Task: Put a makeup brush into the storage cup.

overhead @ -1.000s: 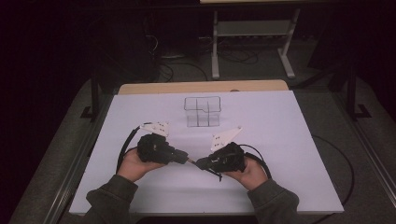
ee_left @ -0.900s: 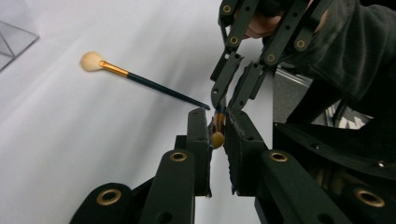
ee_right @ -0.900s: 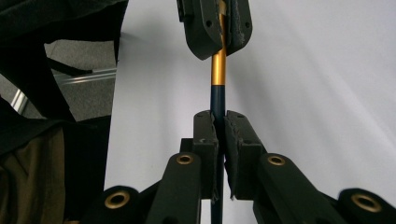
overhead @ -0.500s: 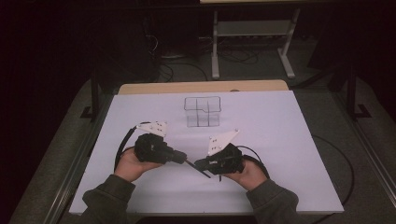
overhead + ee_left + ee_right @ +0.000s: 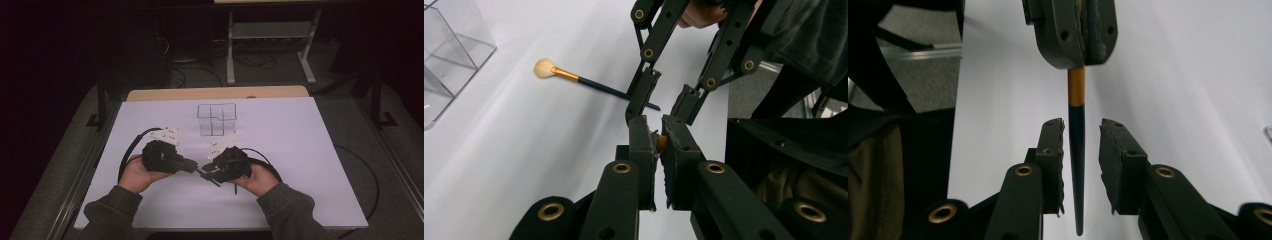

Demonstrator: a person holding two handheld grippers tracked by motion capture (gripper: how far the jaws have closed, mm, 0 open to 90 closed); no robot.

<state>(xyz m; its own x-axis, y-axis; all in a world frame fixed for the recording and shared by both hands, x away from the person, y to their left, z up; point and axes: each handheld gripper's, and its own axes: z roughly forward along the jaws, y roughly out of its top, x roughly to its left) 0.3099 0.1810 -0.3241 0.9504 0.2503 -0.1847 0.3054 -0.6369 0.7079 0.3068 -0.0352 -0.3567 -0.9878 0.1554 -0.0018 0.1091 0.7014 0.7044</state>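
Observation:
A thin brush (image 5: 1077, 150) with a dark handle and a gold ferrule hangs between both grippers over the white table (image 5: 300, 150). My left gripper (image 5: 658, 131) is shut on its ferrule end (image 5: 661, 142). My right gripper (image 5: 1082, 132) is open, one jaw on each side of the handle without touching it. In the high view the left gripper (image 5: 196, 169) and the right gripper (image 5: 205, 171) meet tip to tip near the table's front middle. A second brush (image 5: 589, 85) with a pale fluffy head lies flat on the table just beyond them.
A clear plastic organiser (image 5: 216, 119) with several compartments stands at the table's far middle, and also appears at the upper left of the left gripper view (image 5: 449, 50). Black cables (image 5: 127, 155) trail from both grippers. A metal stand (image 5: 270, 30) is on the floor behind the table.
The right gripper has edged a little left toward the left gripper, so their tips now meet. The left gripper has stayed shut on the brush.

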